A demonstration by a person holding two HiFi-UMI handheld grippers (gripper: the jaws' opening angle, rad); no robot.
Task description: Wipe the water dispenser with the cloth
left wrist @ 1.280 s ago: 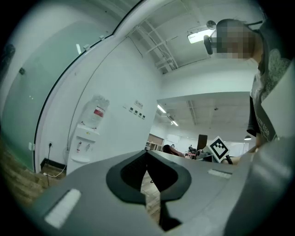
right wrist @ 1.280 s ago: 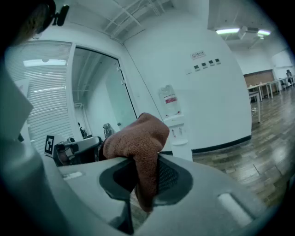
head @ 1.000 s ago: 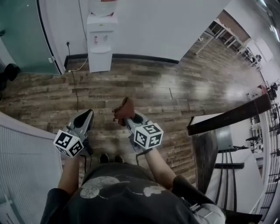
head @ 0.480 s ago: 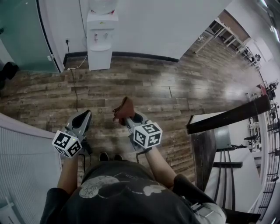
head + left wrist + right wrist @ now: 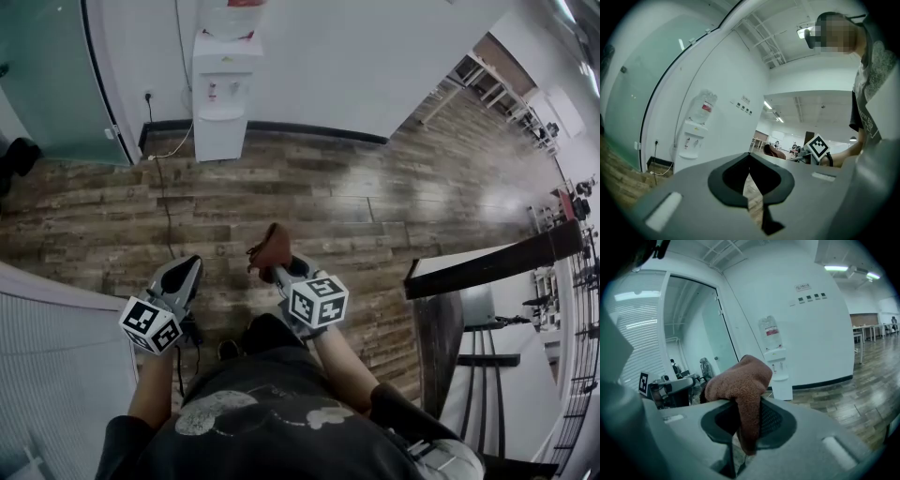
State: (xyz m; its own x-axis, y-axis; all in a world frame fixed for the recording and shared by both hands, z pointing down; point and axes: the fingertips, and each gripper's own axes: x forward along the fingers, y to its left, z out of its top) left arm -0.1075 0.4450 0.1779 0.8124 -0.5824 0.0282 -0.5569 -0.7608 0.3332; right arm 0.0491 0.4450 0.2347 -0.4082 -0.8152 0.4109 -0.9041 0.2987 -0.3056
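Since 1 s ago a knee has swung fwd under the grippers, so a step was taken: approach phase, no wiping yet. Left gripper is low by the hip, jaws together, empty. Right gripper is held fwd, jaws clamped on the brown cloth, bunched above them. Across the wood floor, the water dispenser stands at the wall, well apart, slightly larger in view.

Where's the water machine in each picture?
Head view: the water dispenser stands top left.
Left gripper view: water dispenser left of middle.
Right gripper view: water dispenser near the middle, just right of the cloth.
Shared landmark: the dark baseboard running from its foot.
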